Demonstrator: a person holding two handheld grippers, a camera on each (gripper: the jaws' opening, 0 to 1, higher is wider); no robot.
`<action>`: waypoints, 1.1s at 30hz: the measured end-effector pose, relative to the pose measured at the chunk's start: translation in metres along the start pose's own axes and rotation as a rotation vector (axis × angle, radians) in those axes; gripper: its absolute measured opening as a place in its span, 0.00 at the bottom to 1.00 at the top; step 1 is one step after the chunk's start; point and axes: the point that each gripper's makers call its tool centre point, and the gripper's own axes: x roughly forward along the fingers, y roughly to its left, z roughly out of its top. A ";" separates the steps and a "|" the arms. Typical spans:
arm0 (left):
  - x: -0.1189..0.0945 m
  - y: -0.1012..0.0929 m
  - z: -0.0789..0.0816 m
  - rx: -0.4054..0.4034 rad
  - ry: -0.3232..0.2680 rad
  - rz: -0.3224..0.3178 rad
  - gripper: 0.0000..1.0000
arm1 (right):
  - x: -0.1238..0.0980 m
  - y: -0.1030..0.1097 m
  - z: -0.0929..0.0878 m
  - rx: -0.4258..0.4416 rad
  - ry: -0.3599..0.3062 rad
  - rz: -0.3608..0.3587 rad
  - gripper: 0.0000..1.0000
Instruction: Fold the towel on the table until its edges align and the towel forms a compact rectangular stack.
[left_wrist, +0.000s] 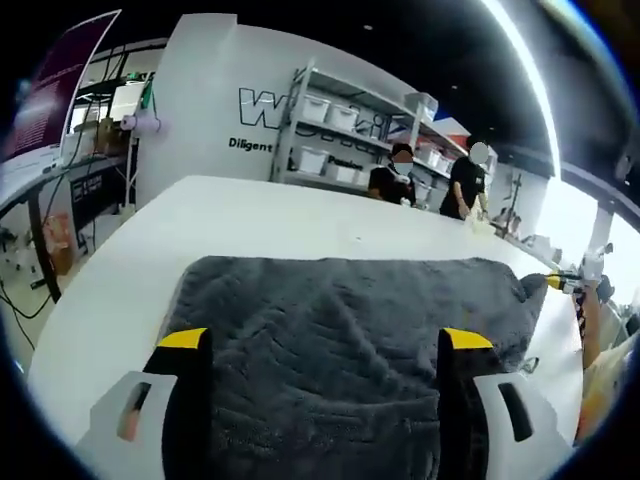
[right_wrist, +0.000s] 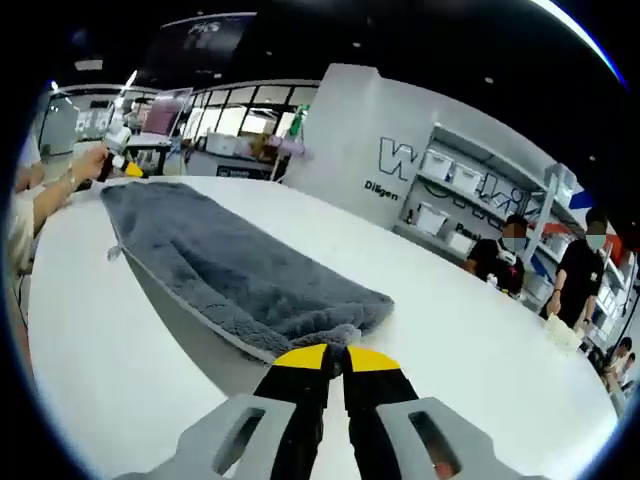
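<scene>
On the white tabletop lies a grey towel, spread long. The right gripper has its fingers clenched at the towel's near corner, seemingly pinching it. The left gripper hovers over the towel, fingers released. Next, probably grasp and fold.

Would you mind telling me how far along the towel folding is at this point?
Early stage. The grey towel lies as a long strip on the white table, apparently already doubled. The right gripper is shut on its near corner; the left gripper is open above it. Further folds remain.
</scene>
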 end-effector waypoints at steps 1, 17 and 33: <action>0.000 0.000 0.000 0.000 0.001 -0.001 0.91 | -0.003 0.001 -0.001 -0.014 0.006 -0.007 0.02; 0.002 -0.002 -0.001 0.003 0.016 -0.014 0.91 | -0.022 0.021 -0.058 0.083 0.114 0.020 0.03; 0.003 -0.003 -0.006 0.005 0.035 -0.014 0.90 | -0.036 0.023 -0.087 0.214 0.120 0.016 0.02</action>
